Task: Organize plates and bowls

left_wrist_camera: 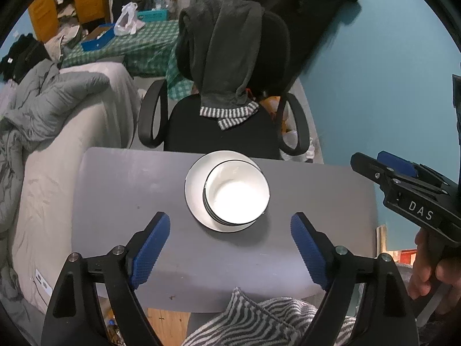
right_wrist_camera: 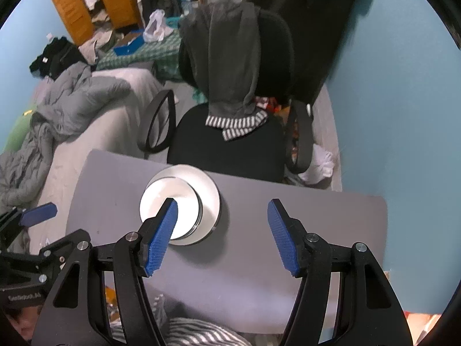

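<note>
Bed [left_wrist_camera: 72, 132] along the left, heaped with a grey quilt. Office chair [left_wrist_camera: 224, 132] at the table's far edge, dark hoodie draped over its back.

Grey table [left_wrist_camera: 121, 201], nearly bare. On it, toward the far edge and near the middle: a white plate [left_wrist_camera: 193, 199] with nested white bowls [left_wrist_camera: 237, 191] on top, sitting off-centre toward the plate's right side. Dark rim lines show at the bowls' near edge, so more than one bowl; count unclear.

Left gripper [left_wrist_camera: 230, 230] hangs above the table, jaws wide apart, nothing between the pads. Right gripper [right_wrist_camera: 222, 225] likewise spread and empty; its left finger only overlaps the bowls in the right wrist view, no contact evident.

Handling, judged: glazed ceramic or enamel, stiff, smooth, likely slippery against the pads and chippable. The stack is probably heavy for one pinch. Best hold looks like a bowl rim, pads inside and outside the wall. The plate lies flat, so its edge offers little purchase.

Hard to read: the right wrist view washes the bowls to a glare. The plate's far edge sits close to the table's edge; the margin is unclear. Striped cloth [left_wrist_camera: 259, 323] hides the near table edge. A hand [left_wrist_camera: 432, 268] is cut off at the frame's right.
</note>
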A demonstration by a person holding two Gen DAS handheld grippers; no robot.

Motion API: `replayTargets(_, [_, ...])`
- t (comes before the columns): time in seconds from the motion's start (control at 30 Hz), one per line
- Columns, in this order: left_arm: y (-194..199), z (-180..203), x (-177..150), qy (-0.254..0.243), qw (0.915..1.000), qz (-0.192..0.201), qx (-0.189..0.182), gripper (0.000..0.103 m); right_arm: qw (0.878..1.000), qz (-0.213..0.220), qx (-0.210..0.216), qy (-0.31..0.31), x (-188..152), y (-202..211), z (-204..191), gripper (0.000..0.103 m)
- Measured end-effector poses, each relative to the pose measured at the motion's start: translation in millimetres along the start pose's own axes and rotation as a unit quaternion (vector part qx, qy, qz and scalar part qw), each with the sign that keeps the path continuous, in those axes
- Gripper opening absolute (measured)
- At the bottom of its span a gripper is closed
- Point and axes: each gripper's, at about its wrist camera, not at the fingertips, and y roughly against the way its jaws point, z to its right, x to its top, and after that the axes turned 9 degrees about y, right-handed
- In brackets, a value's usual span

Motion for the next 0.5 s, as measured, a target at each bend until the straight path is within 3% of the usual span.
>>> replayTargets(0.33, [17.4,8.2,-5.0,0.004,0.9999,0.006,-0.014,0.089,1.000,0.014,-0.014,-0.011,-14.6,20.1,2.3,0.064])
replayTargets(0.5, [20.5,12.0,-7.1,-0.003,0.9999,0.012,-0.003,0.089,1.000,0.015,-0.025,-0.008,-18.3,23.8,2.1,0.064])
